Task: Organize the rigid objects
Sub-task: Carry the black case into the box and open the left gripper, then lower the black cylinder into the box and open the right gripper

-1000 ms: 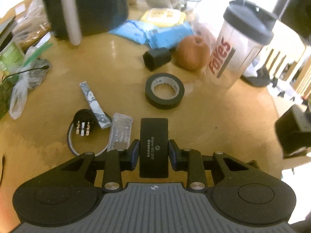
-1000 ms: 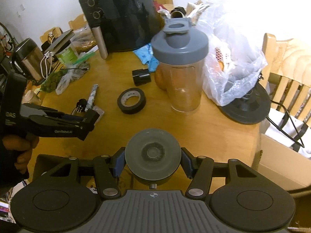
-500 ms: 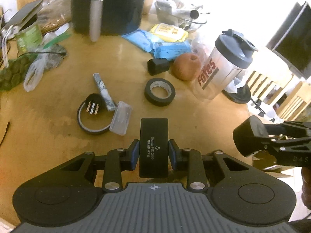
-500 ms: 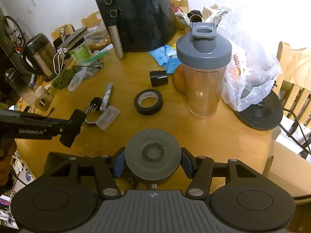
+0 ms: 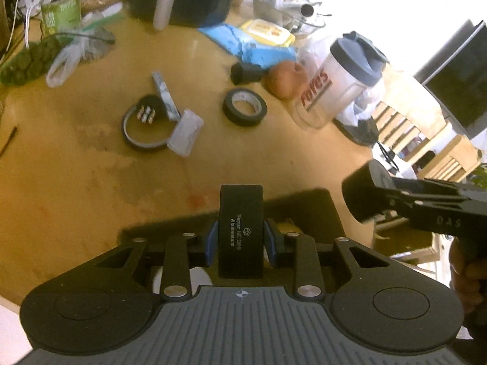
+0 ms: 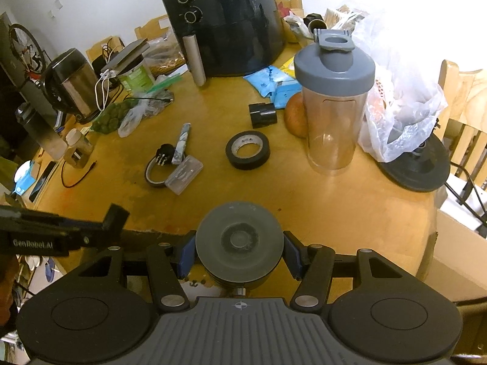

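Both grippers loaded, nothing set down yet as far as I can judge. Left gripper (image 5: 241, 240) pinches a flat black rectangular block (image 5: 241, 231) with white print, matte hard plastic, blue pads against its long sides, held above the near table edge. Right gripper (image 6: 239, 257) pinches a round grey disc-topped part (image 6: 239, 245), matte face with a recessed centre hub, also held over the near edge of the wooden table (image 6: 304, 188).

Left to sort, still lying on the table:
- black tape roll (image 6: 247, 150), lying flat, glossy sides, white core
- clear plastic case (image 6: 184, 175), small ribbed rectangle, touching a dark ring (image 6: 155, 173)
- black round plug (image 6: 165, 153) with metal pins, at the ring's far side
- marbled grey stick (image 6: 182, 143) resting across plug and ring
- short black cylinder (image 6: 262, 115) on its side, just beside a brown round fruit (image 6: 296, 120)
- shaker bottle (image 6: 333, 103), clear body, grey screw lid, upright

No obvious target bin or tray in either view, so I can't tell where the held pieces go. Overall: early stage, most items ungrouped.
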`<state>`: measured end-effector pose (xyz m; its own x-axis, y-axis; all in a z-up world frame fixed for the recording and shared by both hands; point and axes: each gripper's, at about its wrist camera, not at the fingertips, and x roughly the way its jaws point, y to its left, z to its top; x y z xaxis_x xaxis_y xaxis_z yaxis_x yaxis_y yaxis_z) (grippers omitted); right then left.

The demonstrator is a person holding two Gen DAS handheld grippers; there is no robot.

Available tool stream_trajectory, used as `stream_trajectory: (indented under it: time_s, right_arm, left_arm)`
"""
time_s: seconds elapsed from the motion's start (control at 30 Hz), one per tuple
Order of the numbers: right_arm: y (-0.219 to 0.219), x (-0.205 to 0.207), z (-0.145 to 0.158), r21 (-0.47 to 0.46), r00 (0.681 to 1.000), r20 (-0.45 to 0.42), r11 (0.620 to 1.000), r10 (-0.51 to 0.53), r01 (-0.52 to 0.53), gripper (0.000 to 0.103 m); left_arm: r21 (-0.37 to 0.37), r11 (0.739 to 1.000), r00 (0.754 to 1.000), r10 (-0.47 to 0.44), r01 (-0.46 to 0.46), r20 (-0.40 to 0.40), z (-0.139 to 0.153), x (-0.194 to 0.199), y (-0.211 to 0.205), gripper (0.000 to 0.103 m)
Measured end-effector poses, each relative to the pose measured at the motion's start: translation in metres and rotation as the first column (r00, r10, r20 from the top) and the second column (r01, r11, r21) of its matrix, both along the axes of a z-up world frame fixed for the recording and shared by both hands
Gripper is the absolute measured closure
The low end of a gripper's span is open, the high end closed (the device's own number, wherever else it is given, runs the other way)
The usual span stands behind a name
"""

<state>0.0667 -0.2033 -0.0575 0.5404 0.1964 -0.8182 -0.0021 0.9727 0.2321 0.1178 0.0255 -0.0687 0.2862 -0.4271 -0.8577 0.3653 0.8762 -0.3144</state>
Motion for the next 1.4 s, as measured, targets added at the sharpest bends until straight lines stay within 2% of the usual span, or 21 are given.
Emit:
stream_trajectory:
  time_s: [0.17,0.23,0.3,0.63,0.9,1.4]
  right_arm:
    - [0.010,-0.006,0.000,0.000,1.000,0.001,1.000,0.010,-0.010,0.042]
    - [0.014,-0.007,0.002,-0.002,1.000,0.003,1.000,0.017,-0.017,0.042]
    - [0.018,-0.009,0.003,-0.004,1.000,0.007,1.000,0.023,-0.023,0.042]
    - [0.037,-0.014,0.001,0.006,0.999,0.000,0.999,0.052,-0.052,0.042]
    - [0.065,-0.012,-0.003,0.014,0.993,-0.011,0.993,0.120,-0.120,0.042]
    - [0.108,-0.015,-0.027,-0.004,0.944,-0.100,0.949,0.314,-0.315,0.042]
  left_arm:
    - [-0.017,1.000,1.000,-0.011,0.011,0.005,-0.003,-0.010,0.001,0.069]
    - [-0.005,1.000,1.000,-0.007,0.007,0.014,-0.003,-0.014,0.003,0.057]
    - [0.009,1.000,0.999,0.008,-0.008,0.033,-0.002,-0.018,0.007,0.054]
    - [0.042,0.995,0.994,0.082,-0.085,0.074,0.007,-0.029,0.028,0.053]
    - [0.062,0.990,0.989,0.121,-0.127,0.083,0.005,-0.031,0.046,0.053]
    - [0.070,0.974,0.975,0.209,-0.214,0.068,0.001,-0.040,0.069,0.053]
